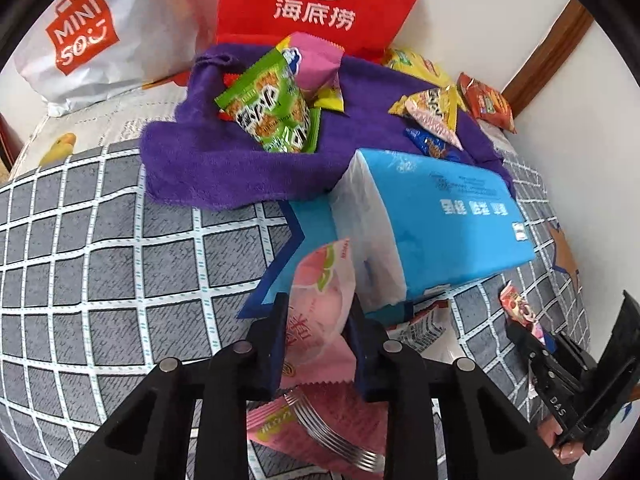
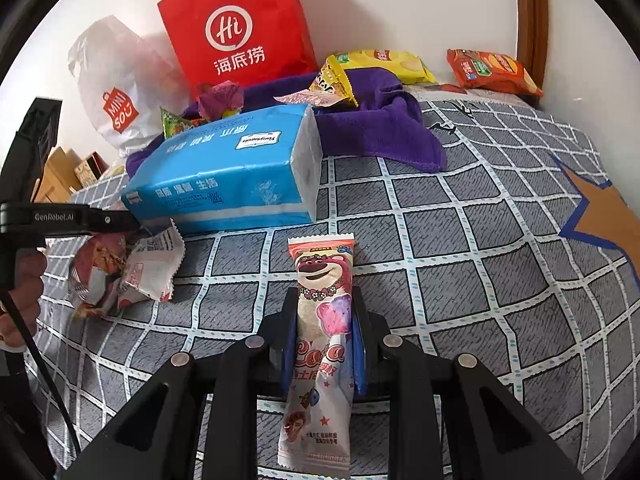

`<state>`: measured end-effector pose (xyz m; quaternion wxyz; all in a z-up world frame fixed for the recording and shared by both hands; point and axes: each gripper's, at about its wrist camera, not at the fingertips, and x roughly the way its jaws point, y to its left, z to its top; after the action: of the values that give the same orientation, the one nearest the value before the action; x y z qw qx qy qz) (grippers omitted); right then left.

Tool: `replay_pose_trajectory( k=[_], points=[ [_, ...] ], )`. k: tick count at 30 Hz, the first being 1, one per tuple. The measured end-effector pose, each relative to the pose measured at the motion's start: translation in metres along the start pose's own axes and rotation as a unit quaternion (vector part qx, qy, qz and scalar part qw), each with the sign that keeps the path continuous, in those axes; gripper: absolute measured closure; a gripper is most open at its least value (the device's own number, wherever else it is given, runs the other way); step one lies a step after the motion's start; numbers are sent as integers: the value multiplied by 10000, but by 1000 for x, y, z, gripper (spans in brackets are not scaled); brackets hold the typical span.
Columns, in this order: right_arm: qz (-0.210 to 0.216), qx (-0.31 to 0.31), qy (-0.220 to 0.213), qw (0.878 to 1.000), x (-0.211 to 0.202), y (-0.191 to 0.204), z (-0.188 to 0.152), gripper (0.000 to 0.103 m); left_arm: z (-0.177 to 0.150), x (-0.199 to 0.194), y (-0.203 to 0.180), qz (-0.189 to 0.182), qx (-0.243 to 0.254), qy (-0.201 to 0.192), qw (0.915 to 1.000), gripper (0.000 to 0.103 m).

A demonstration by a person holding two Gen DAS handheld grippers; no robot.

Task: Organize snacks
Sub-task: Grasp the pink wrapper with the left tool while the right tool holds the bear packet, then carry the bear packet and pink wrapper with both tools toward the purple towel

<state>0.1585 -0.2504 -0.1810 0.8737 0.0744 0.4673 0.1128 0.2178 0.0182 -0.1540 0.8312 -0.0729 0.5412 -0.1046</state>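
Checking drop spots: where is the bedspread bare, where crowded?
Bare: checked bedspread right of the tissue pack, below the purple towel. Crowded: the towel's snacks, and wrappers left of the bear snack.

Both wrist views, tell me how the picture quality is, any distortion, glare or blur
Left wrist view: strong fisheye bending of the checked bedcover, dark vignette at the corners, glare streaks on the pink snack packet in the left gripper. Right wrist view: the same curvature, soft even light, the red bag casting a shadow on the wall, the bear packet sharp.
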Motion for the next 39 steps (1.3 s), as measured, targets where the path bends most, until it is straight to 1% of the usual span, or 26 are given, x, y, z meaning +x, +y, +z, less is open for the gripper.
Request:
replay_pose_trajectory(
  k=[6, 10, 15, 25, 33, 36, 39],
  points=[
    [13, 20, -11, 10000, 0, -1, 0, 82, -3, -23, 7, -85, -56, -192, 9998, 78],
    [-203, -70, -5, 9998, -5, 2, 0, 82, -6, -39, 9, -181, -70, -301, 9994, 78],
    [-147, -33, -122, 9998, -23, 4, 3, 82, -11, -60, 9, -384, -72, -442, 9983, 78],
    [-179, -297, -374, 9987, -56, 27, 8, 82, -25, -88, 0, -441, 44, -619, 9971, 78],
    [-130, -439, -604, 9971, -80, 46, 33, 81, -21, -103, -27, -582, 268, -764, 9950, 78],
    [-94, -527, -673, 9963, -86, 55, 46, 81, -17, -106, -41, -656, 399, -751, 9942, 78],
    [-46, -643, -804, 9947, -93, 63, 59, 81, -11, -110, -52, -632, 505, -769, 9938, 78]
  ],
)
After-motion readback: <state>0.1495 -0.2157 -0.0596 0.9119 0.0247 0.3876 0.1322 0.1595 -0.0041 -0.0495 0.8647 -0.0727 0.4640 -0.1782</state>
